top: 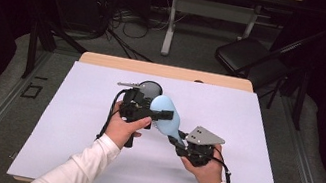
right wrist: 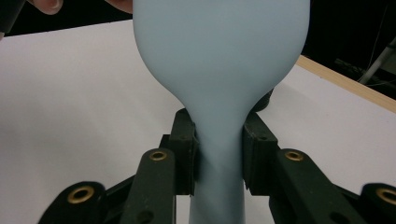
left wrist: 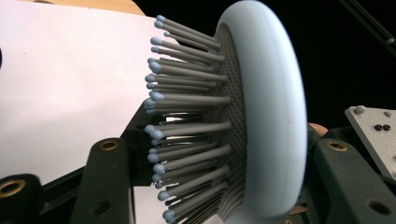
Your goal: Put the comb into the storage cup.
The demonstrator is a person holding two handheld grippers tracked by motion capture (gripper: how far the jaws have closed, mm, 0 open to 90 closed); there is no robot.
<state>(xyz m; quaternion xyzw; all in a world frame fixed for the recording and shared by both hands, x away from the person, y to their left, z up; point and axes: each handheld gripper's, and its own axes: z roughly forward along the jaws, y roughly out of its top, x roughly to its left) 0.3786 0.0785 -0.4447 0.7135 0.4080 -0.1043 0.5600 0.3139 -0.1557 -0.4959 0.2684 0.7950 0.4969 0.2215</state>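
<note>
The high view looks down and forward over the surface (top: pixel 69 120); both gripper views sit close against the brush (top: pixel 167 115), which all views share.

A pale-blue hairbrush (top: pixel 165 114) with grey bristles is hovering above the table's centre, handle pointing toward five o'clock.

The hairbrush (top: pixel 166 114) hangs above the surface (top: pixel 69 120), handle between the right gripper (top: pixel 181 142) jaws, head between the left gripper (top: pixel 161 113) jaws.
</note>
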